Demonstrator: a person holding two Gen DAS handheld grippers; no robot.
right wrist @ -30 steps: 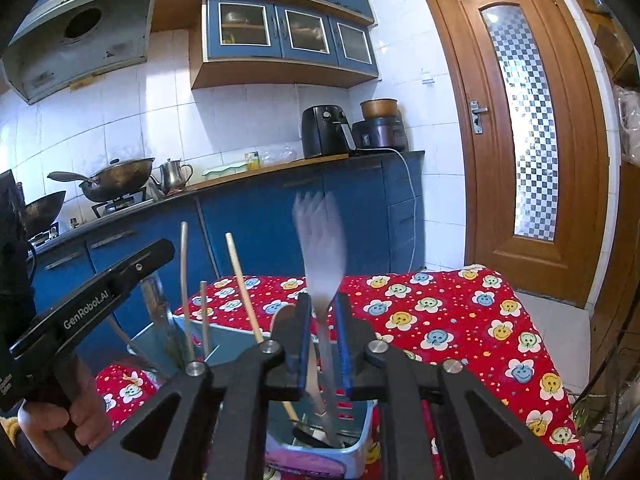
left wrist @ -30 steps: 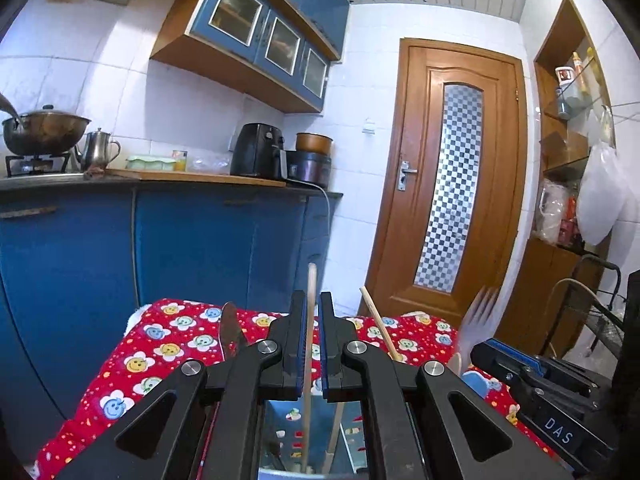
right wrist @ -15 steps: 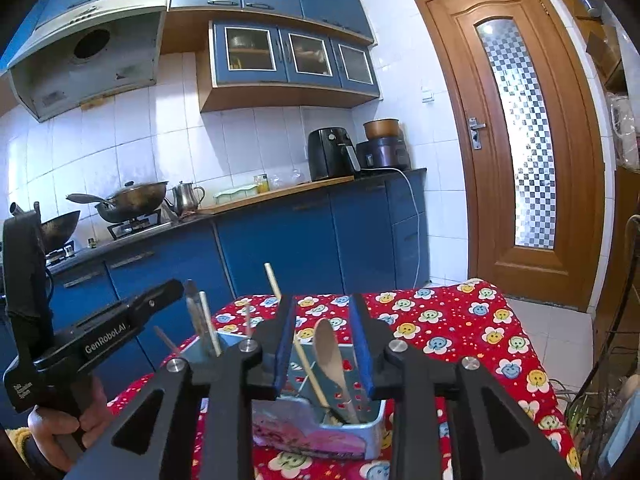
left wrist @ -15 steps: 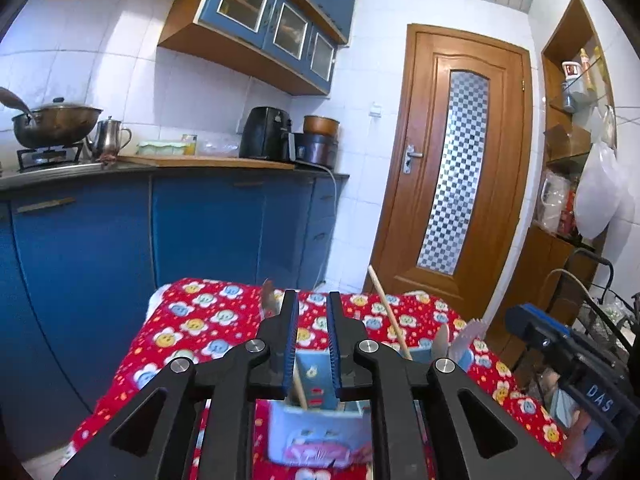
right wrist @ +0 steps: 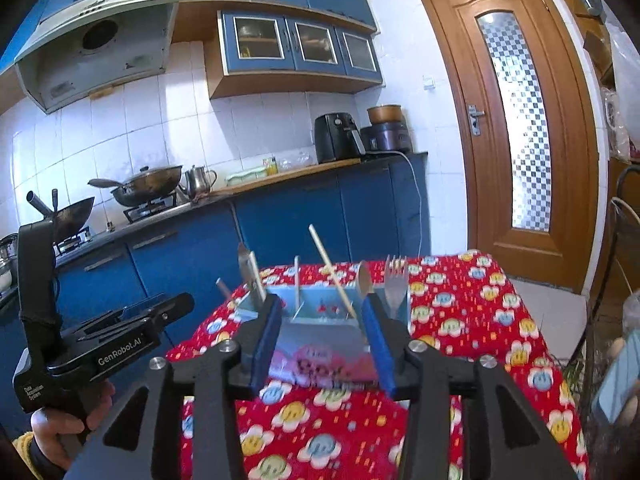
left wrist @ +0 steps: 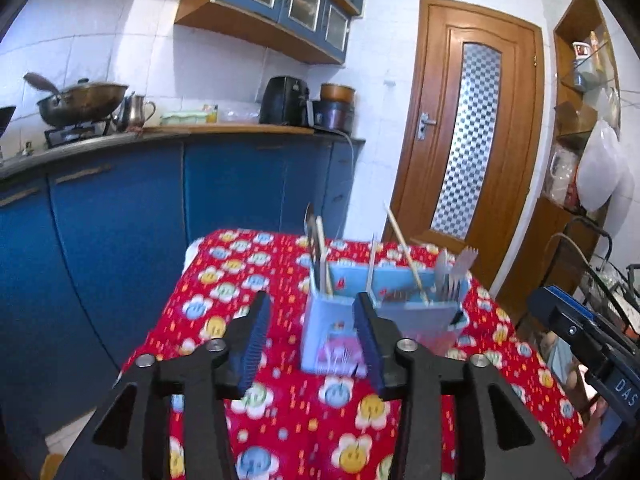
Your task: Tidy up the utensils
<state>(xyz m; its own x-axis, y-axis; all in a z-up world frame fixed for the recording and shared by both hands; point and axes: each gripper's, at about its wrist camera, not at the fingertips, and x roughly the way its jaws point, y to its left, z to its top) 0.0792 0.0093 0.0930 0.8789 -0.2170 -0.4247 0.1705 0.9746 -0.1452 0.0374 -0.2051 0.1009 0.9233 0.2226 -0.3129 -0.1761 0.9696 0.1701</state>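
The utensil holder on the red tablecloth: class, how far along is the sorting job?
Looks nearly done. The blue utensil holder already has a fork, wooden spoon and chopsticks standing in its compartments. Nothing is in hand: the left gripper and right gripper are open, jaws just widened. No loose utensils show on the tablecloth.

Holder alone on the cloth, open room all round it

The holder [right wrist: 320, 344] stands mid-counter [right wrist: 460, 312], with bare cloth on every side, widest toward the door. From above, upright handles bar the way: a knife [right wrist: 246, 268] at its left end, chopsticks [right wrist: 330, 272] leaning across the middle, a spoon [right wrist: 365, 280] and fork [right wrist: 394, 284] at the right. The left tongs [right wrist: 168, 312] hang off the counter's left edge; the right tongs [right wrist: 320, 340] hang before the holder, both with jaws apart and empty.
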